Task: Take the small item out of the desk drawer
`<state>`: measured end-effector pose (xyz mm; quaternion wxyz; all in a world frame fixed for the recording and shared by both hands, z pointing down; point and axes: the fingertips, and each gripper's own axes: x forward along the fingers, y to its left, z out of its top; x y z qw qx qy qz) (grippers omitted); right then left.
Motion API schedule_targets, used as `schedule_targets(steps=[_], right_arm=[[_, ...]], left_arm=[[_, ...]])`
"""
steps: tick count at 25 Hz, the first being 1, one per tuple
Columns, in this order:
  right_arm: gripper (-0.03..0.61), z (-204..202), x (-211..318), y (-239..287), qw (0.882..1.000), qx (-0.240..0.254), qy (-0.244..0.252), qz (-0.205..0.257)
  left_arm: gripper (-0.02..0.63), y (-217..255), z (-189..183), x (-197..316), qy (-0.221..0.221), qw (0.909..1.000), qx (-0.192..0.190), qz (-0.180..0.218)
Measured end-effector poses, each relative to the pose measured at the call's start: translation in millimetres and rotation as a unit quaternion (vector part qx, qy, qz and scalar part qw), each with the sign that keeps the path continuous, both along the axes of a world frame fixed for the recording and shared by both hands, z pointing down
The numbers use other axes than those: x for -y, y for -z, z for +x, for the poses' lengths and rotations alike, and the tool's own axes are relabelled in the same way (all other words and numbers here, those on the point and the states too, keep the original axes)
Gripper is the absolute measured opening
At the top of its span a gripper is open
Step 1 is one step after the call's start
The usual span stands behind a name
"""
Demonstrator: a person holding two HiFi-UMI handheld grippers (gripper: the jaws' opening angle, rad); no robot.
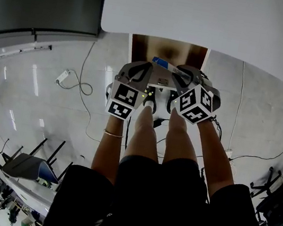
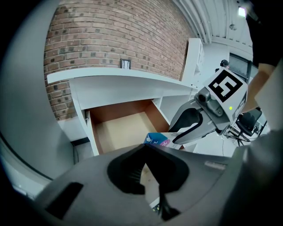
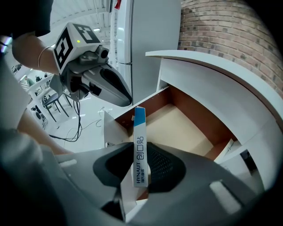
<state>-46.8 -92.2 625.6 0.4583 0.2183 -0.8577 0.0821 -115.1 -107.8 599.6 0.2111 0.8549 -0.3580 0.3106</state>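
My right gripper (image 3: 140,151) was clamped on the small white cardboard box with a blue end (image 3: 139,126), holding it edge-on and upright between the jaws, lifted clear above the open wooden drawer (image 3: 183,128) of the white desk (image 1: 216,20). The drawer's pale bottom lay bare beneath the box, with nothing else visible inside. My left gripper (image 2: 145,148) hovered just beside the right one, near the drawer's front, its jaws drawn together on nothing. From the head view, both grippers hung in front of the desk, over my knees, the box poking out toward the drawer mouth. By my reckoning, the taking-out step was all but complete: the item was out of the drawer and firmly held. The next move, as I judged it, called for carrying the box away from the drawer to a resting place, keeping the clamp firm so the thin carton did not slip or twist.
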Motion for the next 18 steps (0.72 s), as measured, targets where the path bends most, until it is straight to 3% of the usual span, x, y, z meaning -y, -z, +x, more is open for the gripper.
schedule_targets(steps=[18], right_arm=[[0.105, 11, -3, 39, 0.999, 0.027, -0.044, 0.005]], left_arm=[[0.000, 34, 3, -3, -0.004, 0.9999, -0.003, 0.012]])
